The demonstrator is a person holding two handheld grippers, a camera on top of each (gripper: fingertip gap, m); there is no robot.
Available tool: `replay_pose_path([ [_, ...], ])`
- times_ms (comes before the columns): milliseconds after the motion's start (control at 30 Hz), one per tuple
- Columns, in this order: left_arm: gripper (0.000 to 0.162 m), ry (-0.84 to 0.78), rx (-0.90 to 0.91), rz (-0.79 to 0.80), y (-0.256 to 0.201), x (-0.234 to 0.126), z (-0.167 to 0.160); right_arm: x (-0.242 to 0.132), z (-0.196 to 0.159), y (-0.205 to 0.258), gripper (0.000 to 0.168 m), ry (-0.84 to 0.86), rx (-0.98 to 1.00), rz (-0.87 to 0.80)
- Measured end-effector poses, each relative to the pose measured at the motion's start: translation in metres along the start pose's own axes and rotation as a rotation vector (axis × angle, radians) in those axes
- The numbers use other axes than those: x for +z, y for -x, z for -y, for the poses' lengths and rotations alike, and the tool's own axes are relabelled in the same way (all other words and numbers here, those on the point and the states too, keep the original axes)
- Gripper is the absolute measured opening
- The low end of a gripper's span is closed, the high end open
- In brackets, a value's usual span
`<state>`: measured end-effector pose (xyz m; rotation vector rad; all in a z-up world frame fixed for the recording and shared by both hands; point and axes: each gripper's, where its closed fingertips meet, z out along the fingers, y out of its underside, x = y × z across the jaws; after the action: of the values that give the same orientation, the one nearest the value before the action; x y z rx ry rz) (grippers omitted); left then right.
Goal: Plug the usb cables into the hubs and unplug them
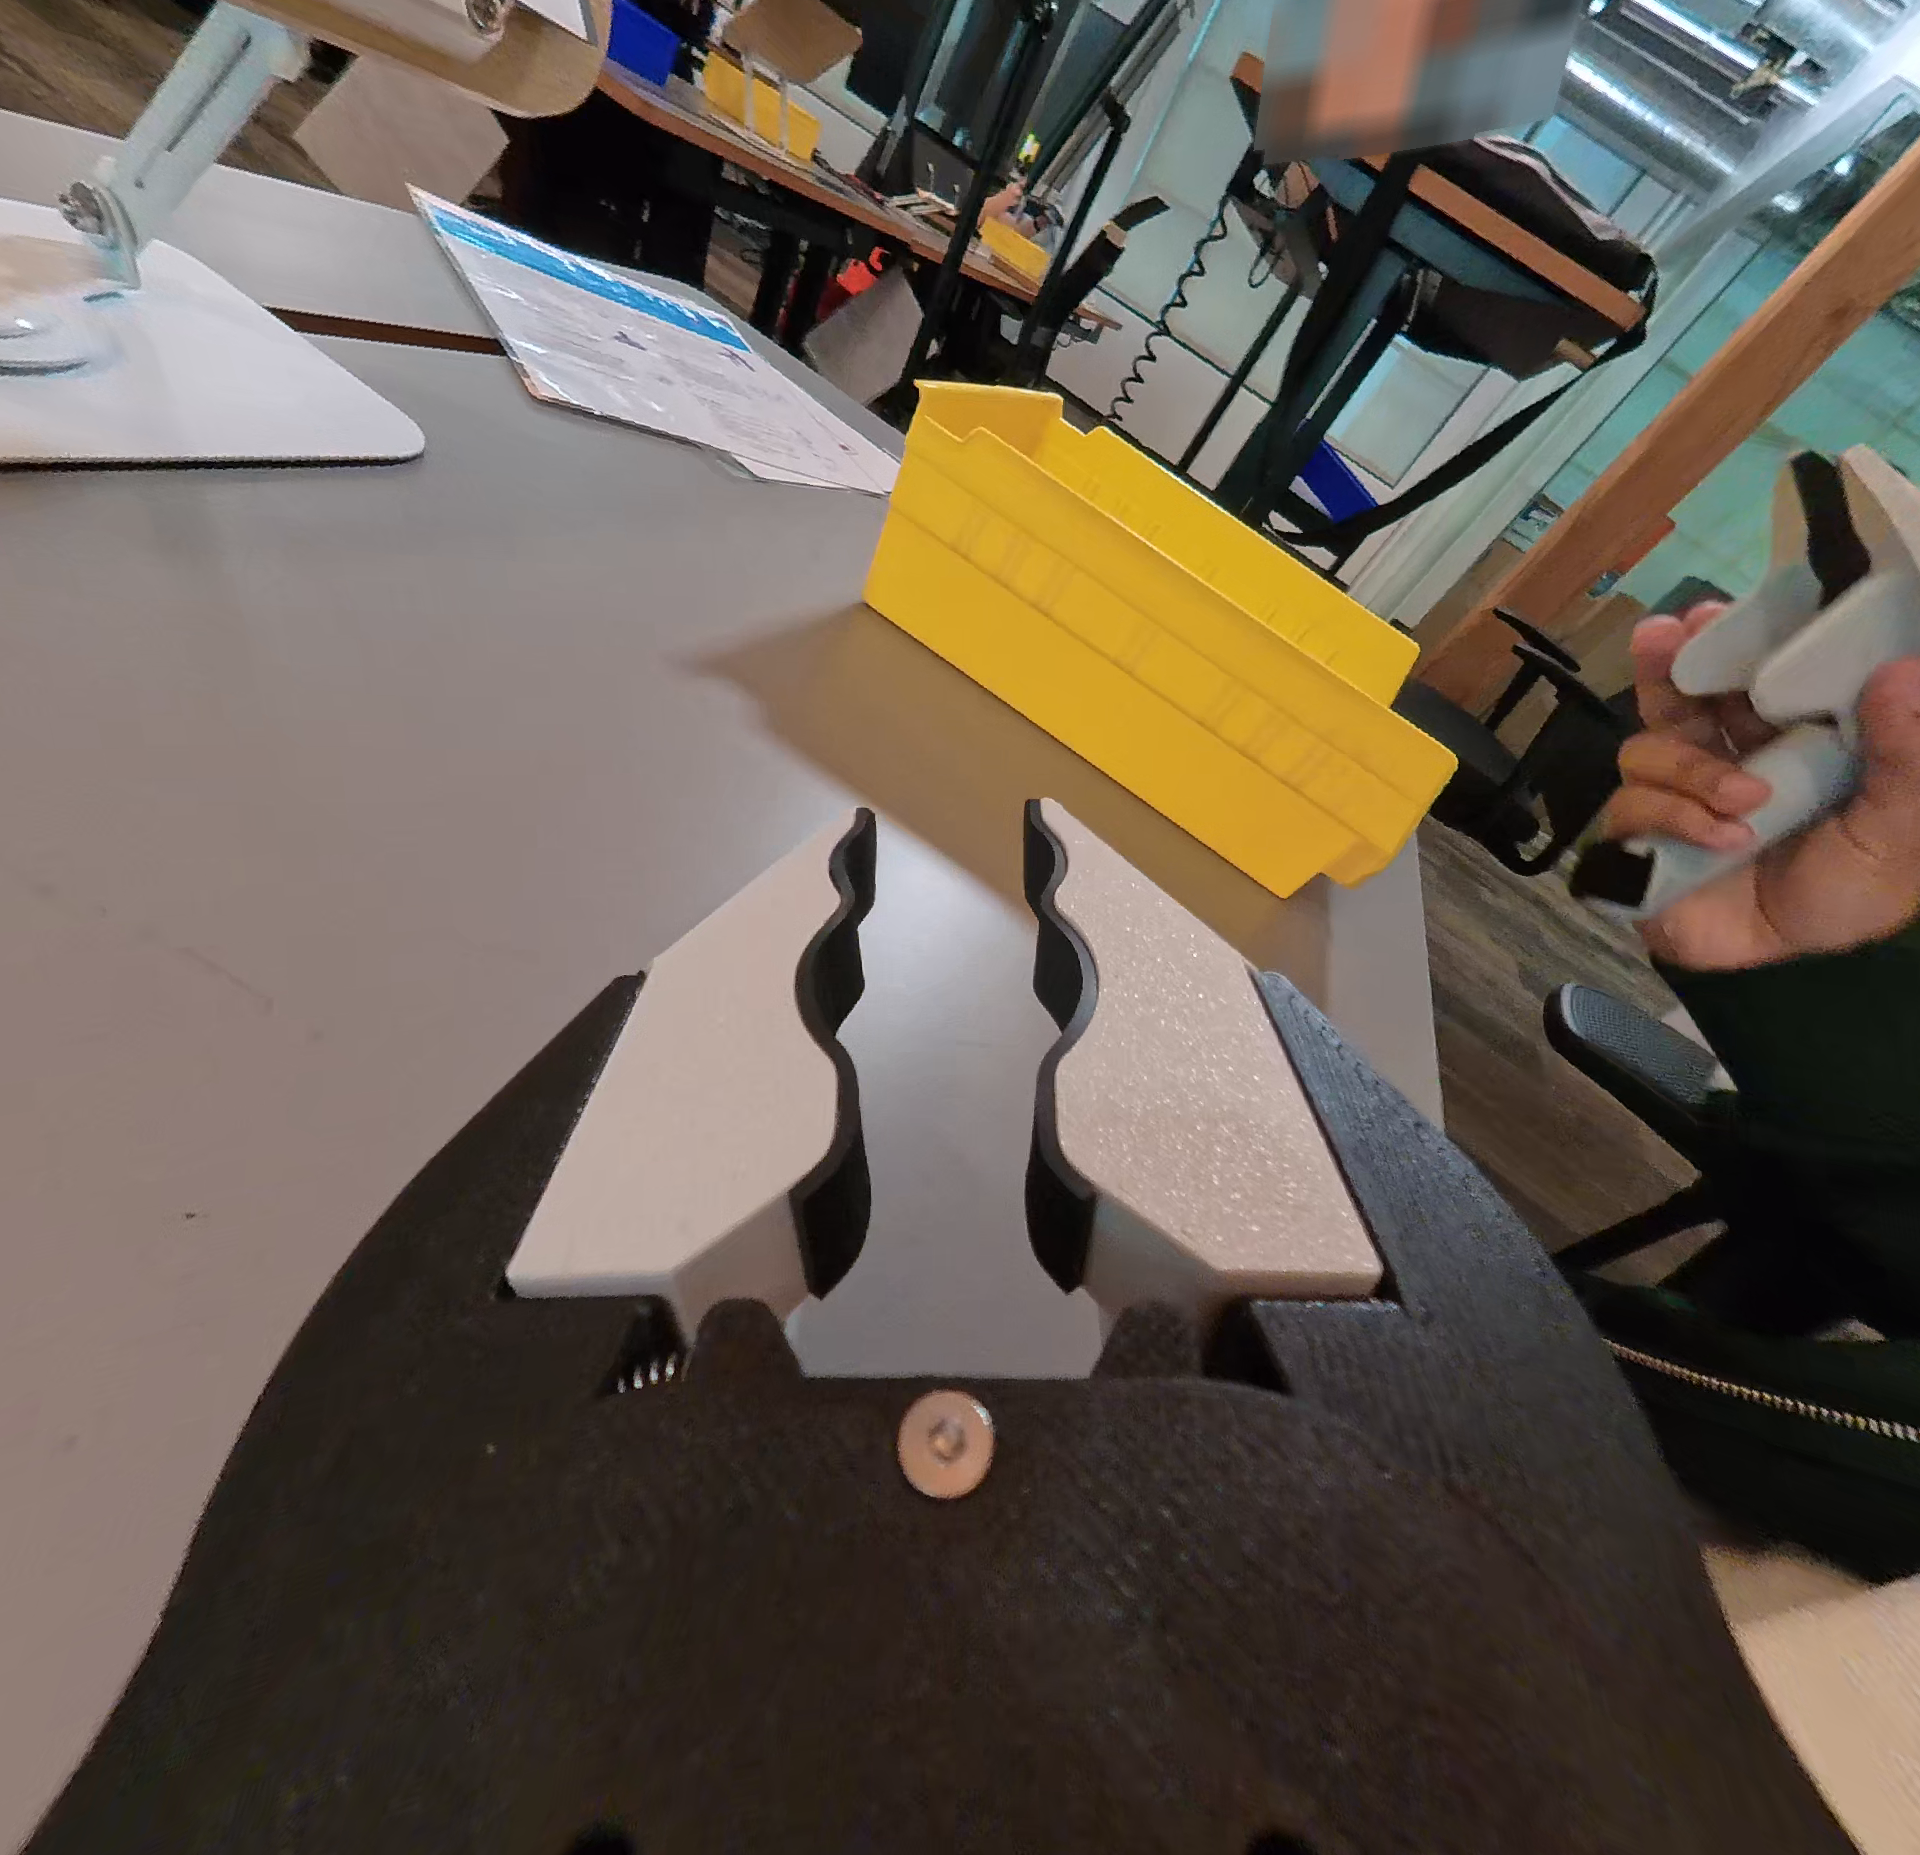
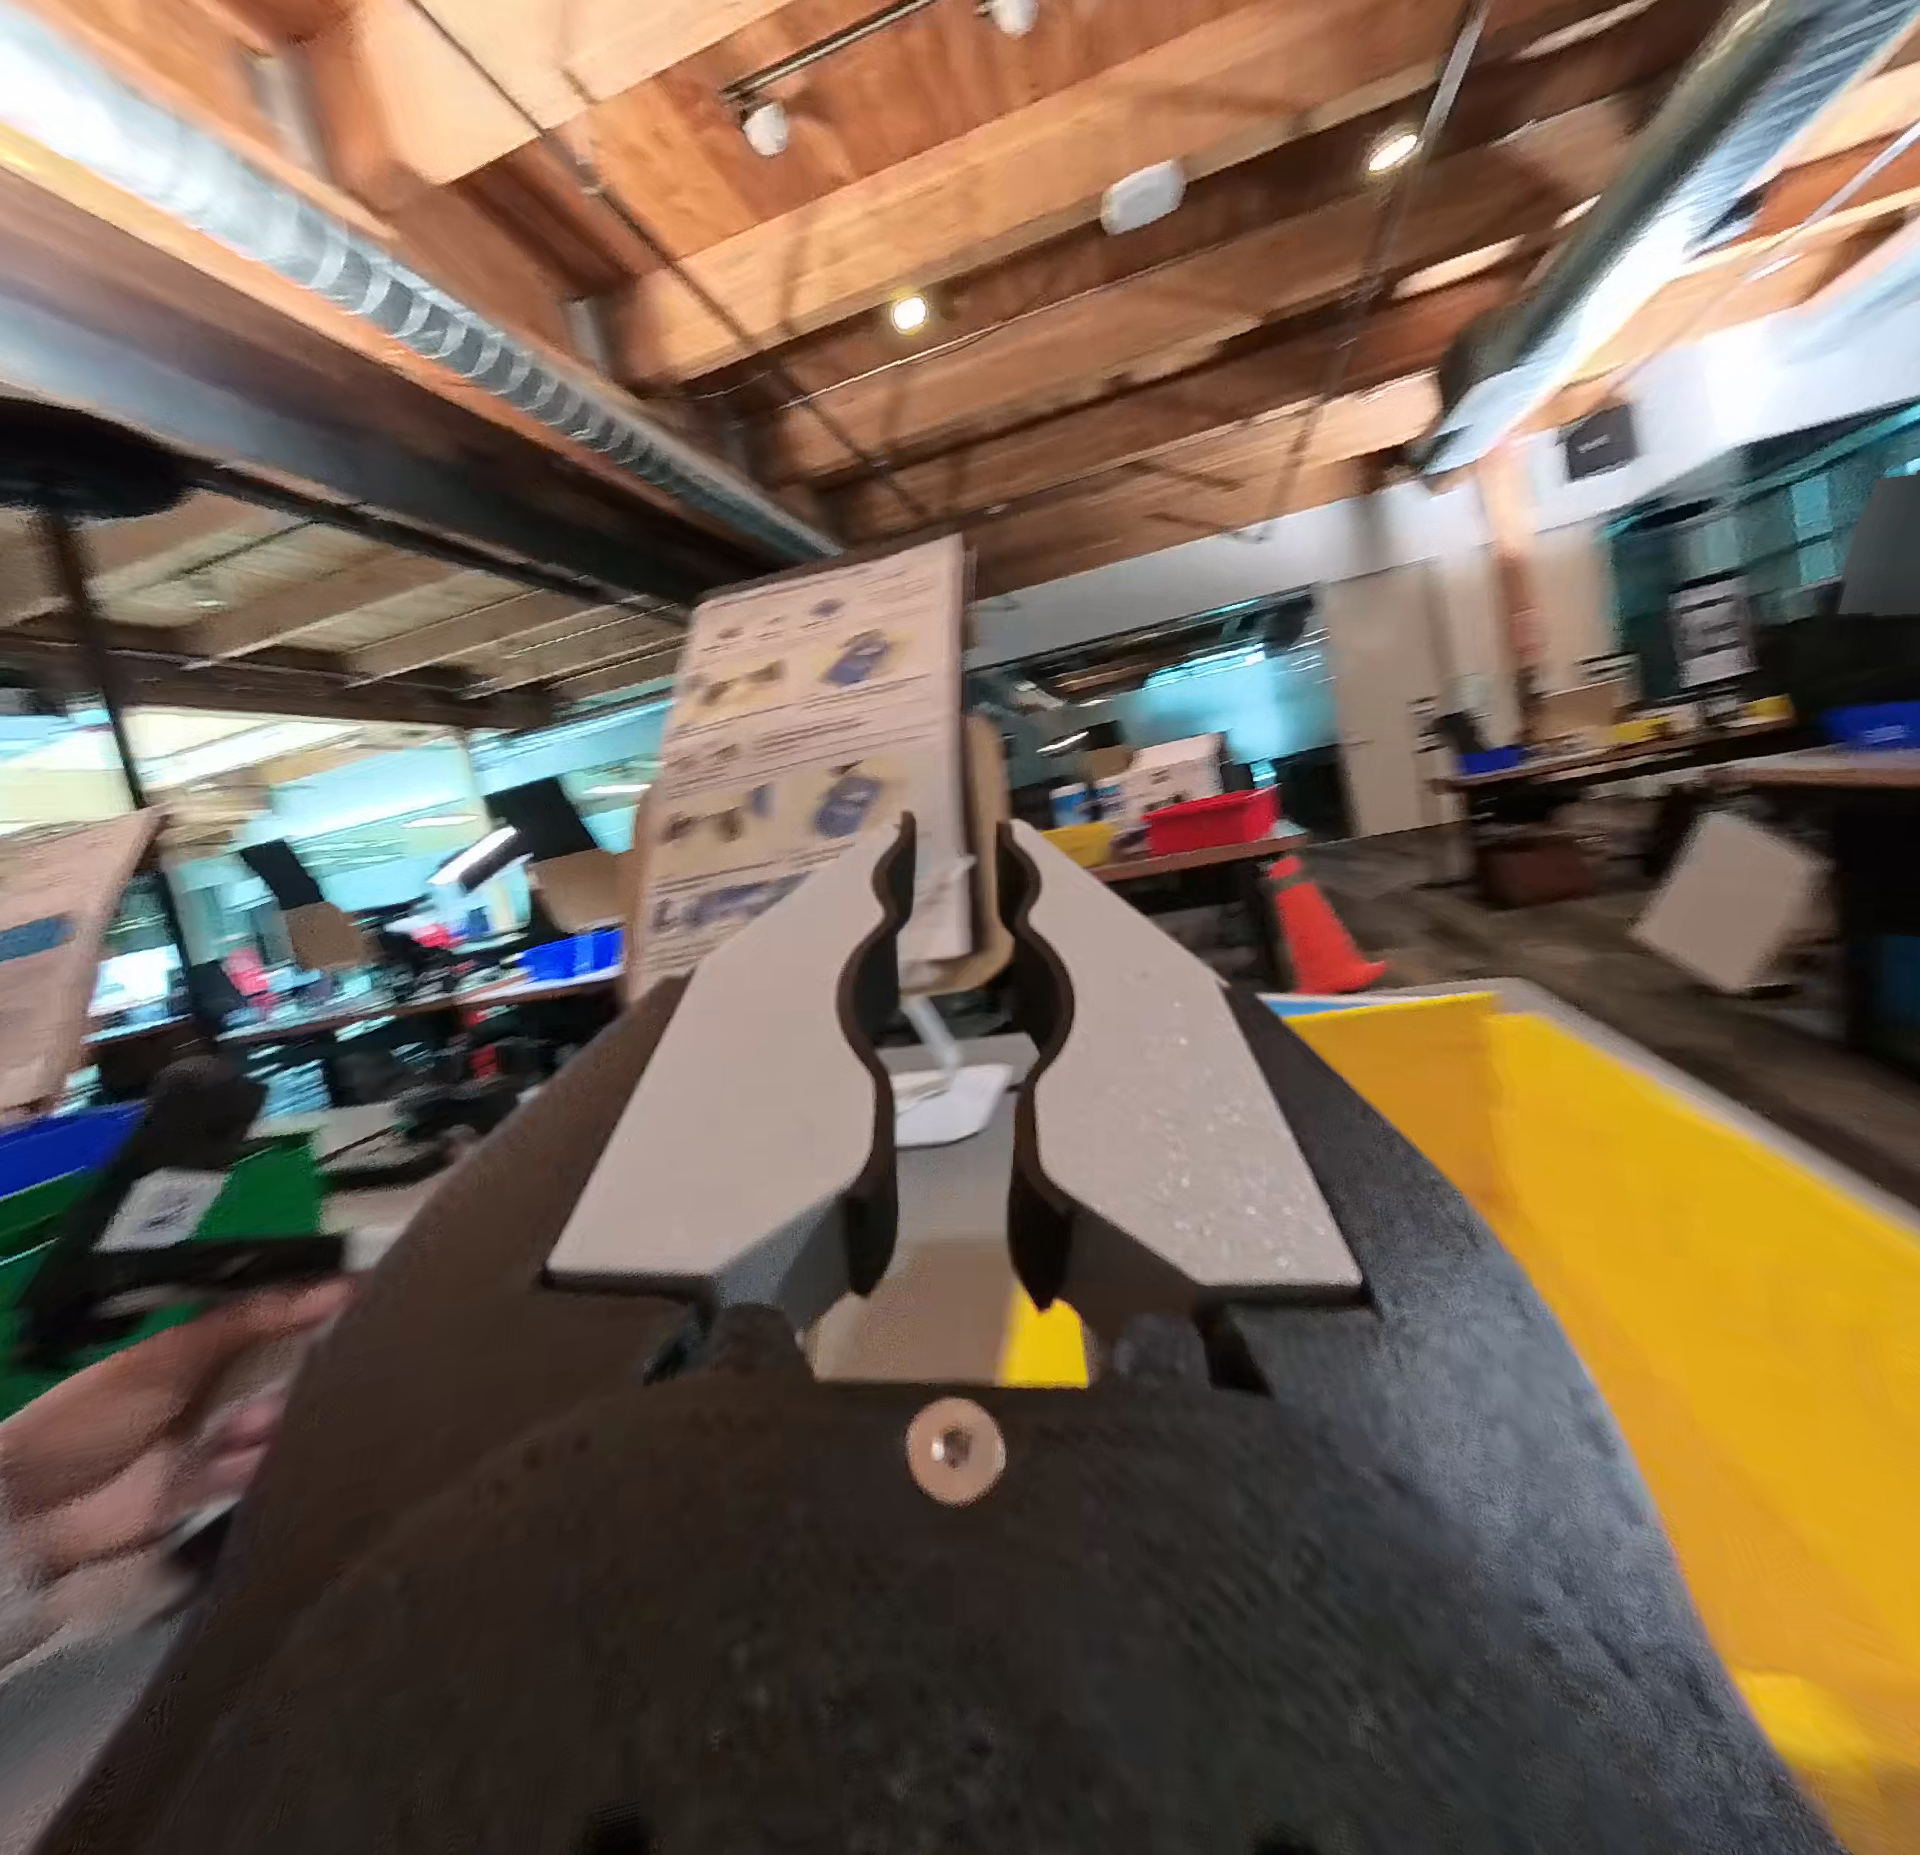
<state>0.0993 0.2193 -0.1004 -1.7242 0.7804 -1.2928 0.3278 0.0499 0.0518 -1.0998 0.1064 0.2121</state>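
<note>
No usb cable or hub shows in either view. My left gripper [image 1: 951, 818] is open and empty, held low over the grey table [image 1: 416, 714], pointing toward a yellow bin [image 1: 1143, 642] at the table's right edge. My right gripper [image 2: 956, 829] is open and empty, tilted up toward the ceiling, with the yellow bin [image 2: 1662, 1286] close at its right. The right gripper also shows far right in the left wrist view [image 1: 1839, 600], held in a hand off the table's edge.
A white stand base [image 1: 187, 371] sits at the table's far left, holding an instruction board [image 2: 821, 756]. A plastic-sleeved sheet [image 1: 644, 351] lies behind the bin. A black office chair [image 1: 1631, 1057] stands beside the table on the right. Other desks and bins fill the background.
</note>
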Motion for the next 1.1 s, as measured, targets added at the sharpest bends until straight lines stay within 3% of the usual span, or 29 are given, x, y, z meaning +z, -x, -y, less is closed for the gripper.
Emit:
replay_pose_path([
  [133,0.027,-0.051,0.018,0.058,0.008,-0.005,0.009,0.006,-0.055,0.069,0.014,0.153,-0.018,0.189],
  [267,0.028,-0.066,-0.013,0.057,0.011,-0.007,0.012,0.003,-0.099,0.107,0.015,0.284,-0.073,0.311],
  [500,0.028,-0.071,-0.007,0.050,0.006,-0.009,0.014,0.001,-0.127,0.107,0.018,0.393,0.044,0.343],
  [600,0.018,-0.211,0.076,0.131,0.007,-0.028,0.044,0.003,-0.132,0.102,0.020,0.410,0.076,0.330],
  [667,0.016,-0.347,0.115,0.211,0.008,-0.056,0.072,0.003,-0.138,0.102,0.021,0.428,0.079,0.329],
  [767,0.016,-0.380,0.109,0.280,0.014,-0.107,0.098,0.005,-0.148,0.109,0.022,0.457,0.052,0.348],
  [933,0.005,-0.444,0.189,0.566,0.056,-0.247,0.151,0.021,-0.168,0.133,0.023,0.497,0.105,0.399],
  [1033,0.001,-0.368,0.291,0.742,0.089,-0.324,0.168,0.045,-0.183,0.149,0.023,0.518,0.151,0.436],
  [1100,0.004,-0.171,0.294,0.786,0.117,-0.349,0.159,0.064,-0.196,0.161,0.023,0.532,0.162,0.464],
])
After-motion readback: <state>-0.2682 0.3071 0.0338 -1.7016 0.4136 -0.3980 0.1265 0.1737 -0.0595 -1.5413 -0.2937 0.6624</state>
